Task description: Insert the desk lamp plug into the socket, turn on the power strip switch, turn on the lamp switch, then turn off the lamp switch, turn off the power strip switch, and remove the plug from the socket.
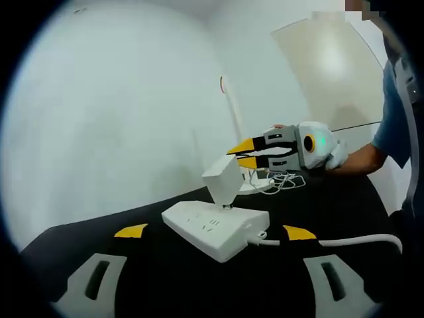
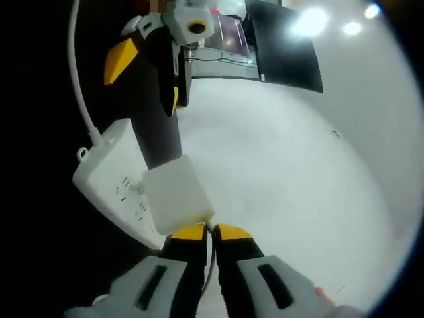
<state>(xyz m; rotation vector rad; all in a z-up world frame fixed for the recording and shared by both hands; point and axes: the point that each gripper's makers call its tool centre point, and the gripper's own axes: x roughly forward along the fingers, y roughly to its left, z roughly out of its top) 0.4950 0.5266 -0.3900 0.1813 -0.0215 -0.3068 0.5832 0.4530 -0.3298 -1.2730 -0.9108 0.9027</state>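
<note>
Plug adapter (image 1: 223,182): white block seated upright in the power strip (image 1: 215,228), on the black table (image 1: 165,278).
Right gripper (image 1: 240,156): yellow-tipped jaws nearly closed, pinching the thin cord (image 2: 211,265) just behind the adapter.
Left gripper (image 1: 213,233): jaws spread wide, released, flanking the strip without contact.
Strip cable (image 1: 344,242): runs off to one side.

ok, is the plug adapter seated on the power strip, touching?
Touching. The left gripper view shows the plug adapter standing on the power strip with no gap showing; right tongs are beside it.
</note>
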